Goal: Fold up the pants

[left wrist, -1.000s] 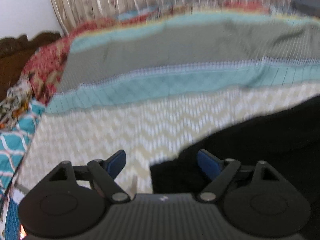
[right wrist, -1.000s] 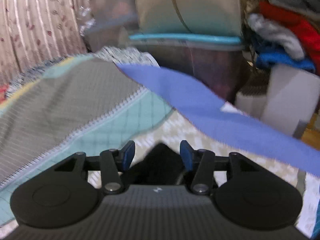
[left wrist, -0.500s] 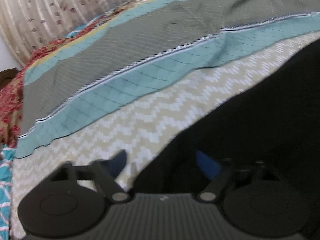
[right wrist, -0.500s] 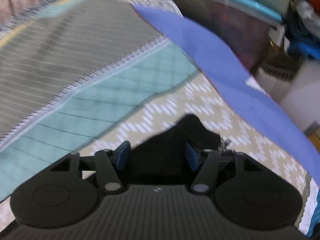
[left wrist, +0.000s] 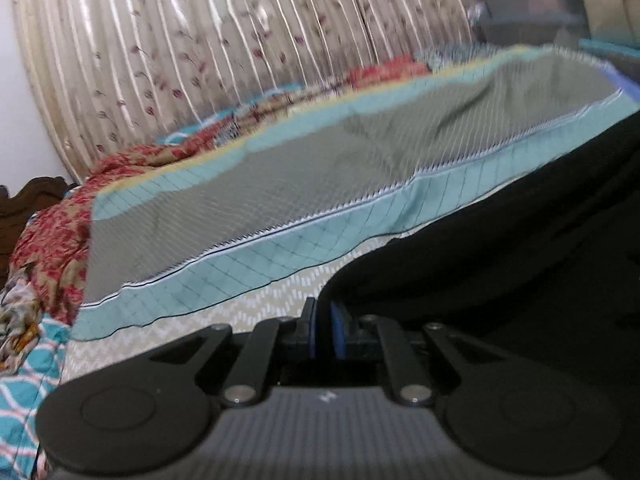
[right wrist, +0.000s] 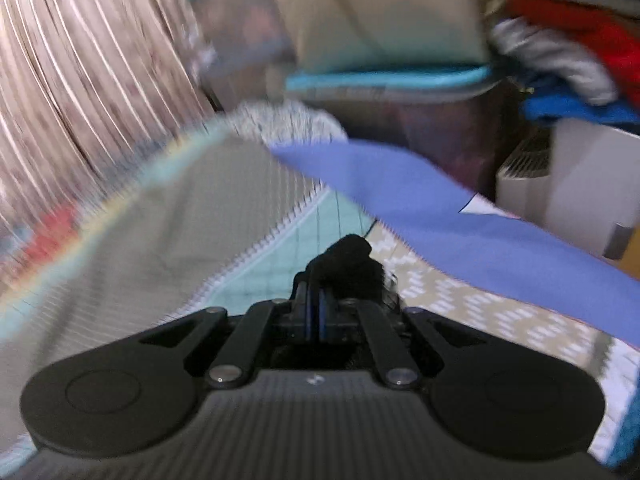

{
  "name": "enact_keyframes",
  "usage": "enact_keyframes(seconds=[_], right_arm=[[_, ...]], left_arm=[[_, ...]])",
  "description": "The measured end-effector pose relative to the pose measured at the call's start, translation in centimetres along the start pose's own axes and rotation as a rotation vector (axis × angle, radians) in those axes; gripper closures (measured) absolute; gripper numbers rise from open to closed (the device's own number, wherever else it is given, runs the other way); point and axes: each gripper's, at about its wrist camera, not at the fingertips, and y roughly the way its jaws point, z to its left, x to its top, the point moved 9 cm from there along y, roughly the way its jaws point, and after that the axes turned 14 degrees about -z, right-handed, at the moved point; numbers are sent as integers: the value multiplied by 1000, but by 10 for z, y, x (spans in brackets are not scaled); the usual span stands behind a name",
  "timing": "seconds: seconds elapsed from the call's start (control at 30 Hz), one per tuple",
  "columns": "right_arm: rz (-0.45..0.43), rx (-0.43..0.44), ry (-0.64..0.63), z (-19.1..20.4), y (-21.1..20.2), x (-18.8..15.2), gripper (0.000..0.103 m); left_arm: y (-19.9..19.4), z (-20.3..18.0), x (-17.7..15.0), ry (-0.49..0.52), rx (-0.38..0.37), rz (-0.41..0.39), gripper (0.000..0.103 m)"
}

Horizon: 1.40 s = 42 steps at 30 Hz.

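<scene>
Black fabric: the pants are what both grippers are biting, dark and matte, no seams or pockets readable through the blur.
Far left of the jaws: a red floral cloth is bunching along the bed edge, with a pleated curtain hanging behind it. Neither one is touching the pants.
Ahead of the left jaws: a grey and teal striped bedspread is covering the bed, with a cream zigzag band just in front of the fingertips.
Left gripper: jaws are clenched, blue pads pressed almost together, and an edge of the pants looks pinched right at the tips. Guessing it's holding one corner so the cloth can be carried over.
Right of the left jaws: the pants are sweeping up and away as one big dark sheet, looking raised off the bedspread rather than lying flat.
Right gripper: also clamped tight, with a small black tuft of the pants sticking out just past the tips. Probably the opposite corner, so the two grips are keeping the edge stretched.
Right of the right jaws: a blue sheet is running diagonally past the bedspread, and stacked clothes and a storage box sit beyond, well apart.
How far along: my guess is the fold is only starting, since most of the fabric is hanging between the grips.
</scene>
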Motion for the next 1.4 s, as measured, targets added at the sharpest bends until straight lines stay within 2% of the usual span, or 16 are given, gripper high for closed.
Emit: enact_keyframes(seconds=[0.13,0.27,0.37,0.5,0.53,0.57,0.6,0.63,0.73,0.83,0.93,1.03,1.1,1.2,1.3,1.4], right_arm=[[-56,32,63,-45,-77,22,97],[-78,-24,132,-115,-144,24,97],[-52,-114,179,-169,-179,0,97],[65,-247,190,-217,-190,-58,96],[100,-270,201,-223,-193,-70,90],[125,-301,222,-228,-194,-78,82],[120,-325,243,-231,-197,-80,76],[86,-339,248,-232,-202,-76,64],[-25,-328,173,-212,-215,-55,62],[-58,-188,81,-162,-223,-45,62],[11,-3,-14,-97,-222,-67,62],[145,171,-99,-25,-221,-111,62],[238,277,-119,16,-227,-145,62],[361,397,-176,69,-235,-194,62],[447,446,-220,94,-240,-230,63],[516,411,-244,87,-228,-254,62]], left_arm=[[-59,0,-8,-57,4,-21,95],[-112,-8,-32,-112,-16,-1,96],[-142,-19,-64,-141,-48,55,96],[-163,-36,-109,-164,-88,171,96],[-165,-39,-117,-153,-83,197,91],[-168,-39,-122,-152,-84,217,91],[-174,-38,-123,-169,-96,224,91],[-181,-32,-120,-201,-108,214,88],[-202,-1,-101,-318,-83,152,68],[-206,27,-79,-460,-61,94,68],[-192,30,-53,-522,-79,41,68],[-169,5,-36,-497,-114,38,67],[-145,-15,-34,-462,-130,74,66],[-104,-43,-53,-436,-131,243,66],[-82,-59,-79,-418,-108,362,61],[-78,-68,-104,-418,-103,421,60]])
